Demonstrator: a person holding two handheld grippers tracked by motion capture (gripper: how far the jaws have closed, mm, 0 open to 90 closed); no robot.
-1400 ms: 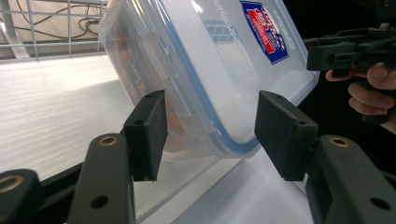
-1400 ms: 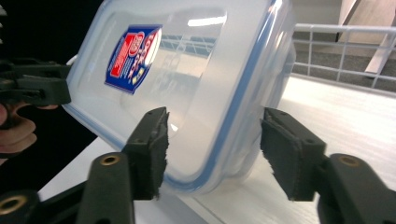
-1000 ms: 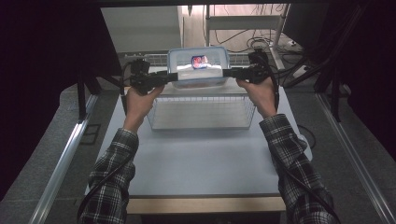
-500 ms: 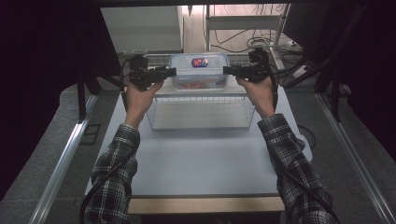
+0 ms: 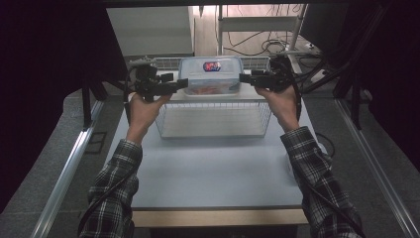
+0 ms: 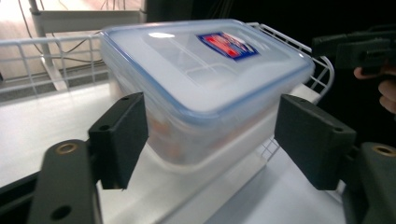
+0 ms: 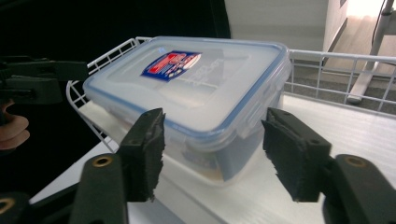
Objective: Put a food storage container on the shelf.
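High view, count: one lidded plastic food container, one white wire basket, one table, two hands, two grippers
High view, container: sits on the far rim of the wire basket, at the back of the table, a red and blue label on its lid
High view, left gripper: held in the left hand, its tips at the container's left end
High view, right gripper: held in the right hand, its tips at the container's right end
High view, sleeves: two plaid sleeves come in from the bottom edge

Left gripper view, count: one container, two black pads, one far gripper
Left gripper view, pads: one pad left of the container's near end, the other at its right; both stand off the wall with a gap showing
Left gripper view, jaws: spread wide, just opened further, nothing gripped; the container's near end lies between them
Left gripper view, far side: the right gripper near the container's other end

Right gripper view, count: one container, two black pads, one far gripper
Right gripper view, pads: one pad left of the near end, the other at its right, neither pressing the wall
Right gripper view, jaws: wide apart, just opened further, holding nothing
Right gripper view, far side: the left gripper by the container's far end
Right gripper view, support: container rests on the basket rim, tilted slightly
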